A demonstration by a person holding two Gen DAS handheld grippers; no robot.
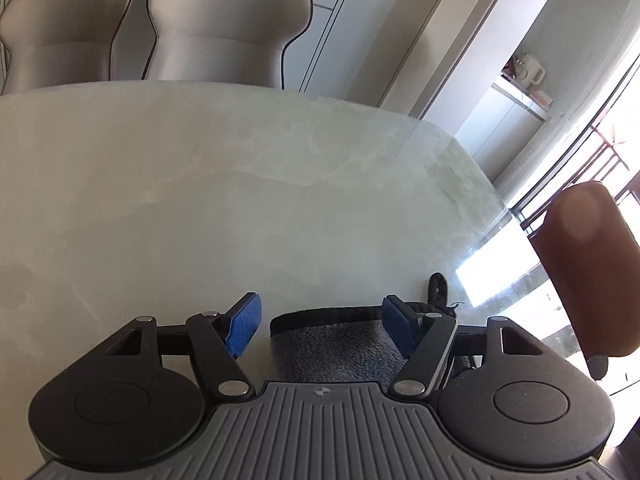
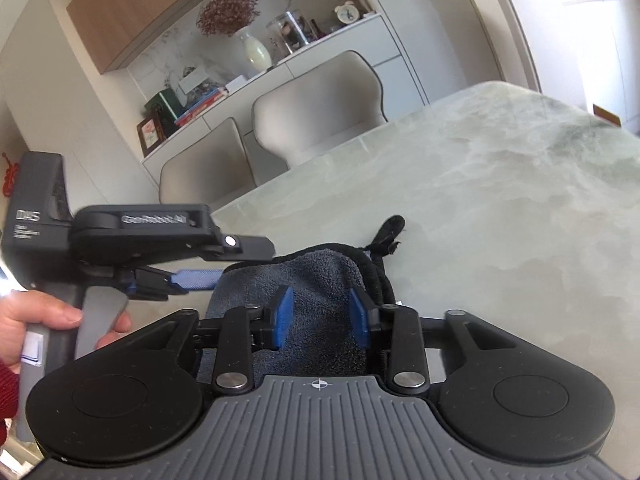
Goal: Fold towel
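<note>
Both grippers (image 1: 322, 326) (image 2: 320, 318) agape, low over towel (image 2: 316, 280)

Towel (image 2: 320, 276): dark grey terry cloth, nubby, matt, bound in black stitched edging. Desk (image 1: 200, 200): pale marbled stone look, smooth, glossy with window glare. Left gripper (image 1: 320, 322): matt black plastic, ribbed grey housing, bright metal pivot pins; jaws faced with blue woven-textured pads (image 1: 244, 326). Chairs (image 1: 224, 28): beige upholstery, faint sheen, dark piping. Vase (image 2: 253, 53): glossy cream ceramic.
</note>
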